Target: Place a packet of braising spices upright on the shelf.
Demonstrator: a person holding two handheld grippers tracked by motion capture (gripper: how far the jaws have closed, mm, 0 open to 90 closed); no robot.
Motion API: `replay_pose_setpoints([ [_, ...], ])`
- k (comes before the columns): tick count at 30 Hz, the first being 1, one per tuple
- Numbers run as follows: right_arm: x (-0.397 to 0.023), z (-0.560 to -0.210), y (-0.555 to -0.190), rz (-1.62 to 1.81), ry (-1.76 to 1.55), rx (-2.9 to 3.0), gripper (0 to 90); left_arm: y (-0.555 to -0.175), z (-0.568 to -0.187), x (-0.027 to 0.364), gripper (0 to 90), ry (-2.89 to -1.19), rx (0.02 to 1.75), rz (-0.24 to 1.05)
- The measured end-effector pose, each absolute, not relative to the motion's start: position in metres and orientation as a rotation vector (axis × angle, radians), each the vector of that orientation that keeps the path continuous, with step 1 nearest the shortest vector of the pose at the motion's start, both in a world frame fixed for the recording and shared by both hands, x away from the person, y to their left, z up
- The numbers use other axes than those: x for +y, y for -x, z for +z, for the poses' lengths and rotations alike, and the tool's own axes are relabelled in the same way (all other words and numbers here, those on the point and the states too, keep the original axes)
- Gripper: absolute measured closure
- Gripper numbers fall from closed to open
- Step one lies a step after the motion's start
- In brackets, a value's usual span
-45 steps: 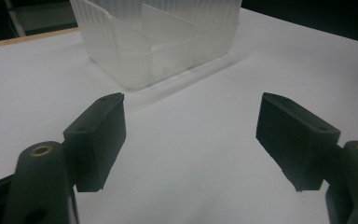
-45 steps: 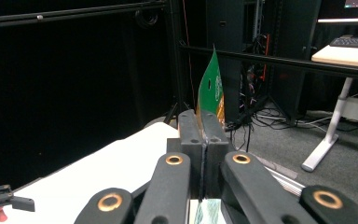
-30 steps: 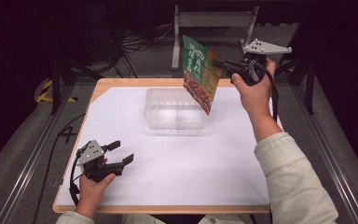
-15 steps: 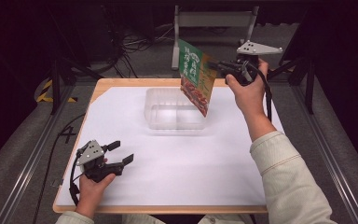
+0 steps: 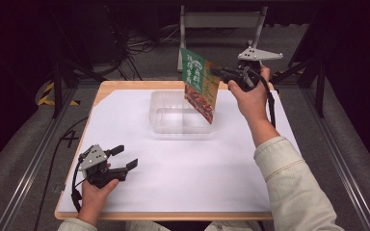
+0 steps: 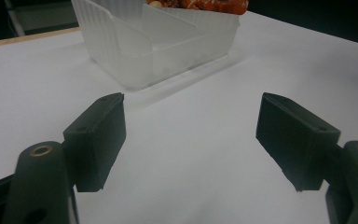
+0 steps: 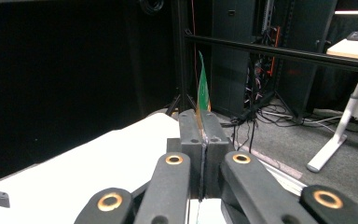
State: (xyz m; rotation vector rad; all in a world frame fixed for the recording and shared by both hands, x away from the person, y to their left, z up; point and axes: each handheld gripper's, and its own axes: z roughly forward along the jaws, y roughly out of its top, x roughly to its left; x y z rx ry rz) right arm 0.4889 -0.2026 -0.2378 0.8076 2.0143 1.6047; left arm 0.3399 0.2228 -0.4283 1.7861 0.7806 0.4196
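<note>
Up in the air over the far side of the white table top (image 5: 183,163): a flat green and red food packet (image 5: 200,84), tilted, hanging above the clear plastic box with two sections (image 5: 178,118). Squeezed tight on the packet's right edge: the black right gripper (image 5: 221,73), jaws pressed together on it. Seen edge-on as a thin green sliver (image 7: 202,88) in the right gripper view. Down by the near left corner: the black left gripper (image 5: 125,157), jaws wide apart, holding nothing, just above the table.
</note>
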Motion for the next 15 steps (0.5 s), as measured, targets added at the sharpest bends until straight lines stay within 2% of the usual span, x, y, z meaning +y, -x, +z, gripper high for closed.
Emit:
replay_pose_setpoints([
  [15,-0.202,-0.25,-0.494,1.595,-0.837,2.021,90.0,-0.34,-0.428,0.223,24.8,-1.788,0.776,0.422],
])
